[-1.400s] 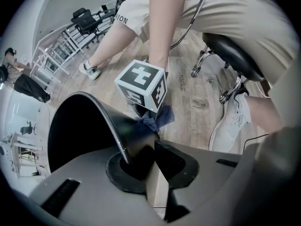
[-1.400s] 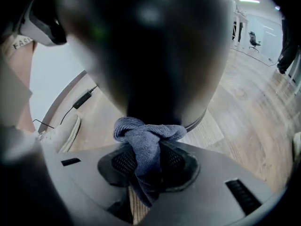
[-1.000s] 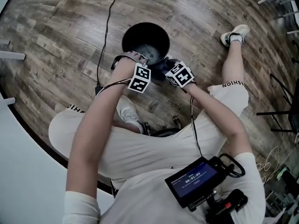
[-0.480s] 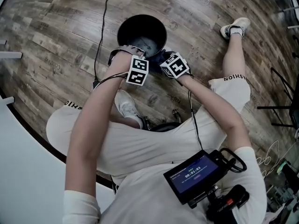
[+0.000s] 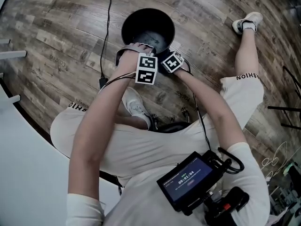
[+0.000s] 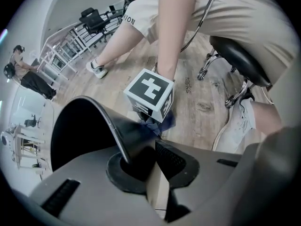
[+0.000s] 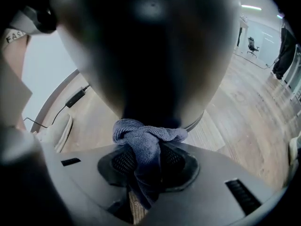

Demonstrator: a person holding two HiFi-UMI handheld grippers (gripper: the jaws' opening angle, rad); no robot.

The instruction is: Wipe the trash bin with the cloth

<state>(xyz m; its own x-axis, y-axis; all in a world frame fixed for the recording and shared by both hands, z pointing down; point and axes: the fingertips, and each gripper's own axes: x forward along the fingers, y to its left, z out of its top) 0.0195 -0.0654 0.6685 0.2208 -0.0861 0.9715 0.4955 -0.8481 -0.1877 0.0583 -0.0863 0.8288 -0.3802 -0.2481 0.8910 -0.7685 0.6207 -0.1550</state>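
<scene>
Our left gripper (image 6: 141, 155) has just closed on the rim of the round black bin (image 5: 146, 19); our right gripper (image 7: 143, 167) pinches a bunched grey-blue cloth (image 7: 146, 136).

Cloth (image 7: 146, 142) against bin (image 7: 150, 55), seemingly outside

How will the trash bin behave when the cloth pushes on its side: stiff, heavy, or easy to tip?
The trash bin is probably light: its wall looks thin where the left gripper has just closed on its rim. It looks empty, so it may slide or tip on the wood floor without that grip.
</scene>
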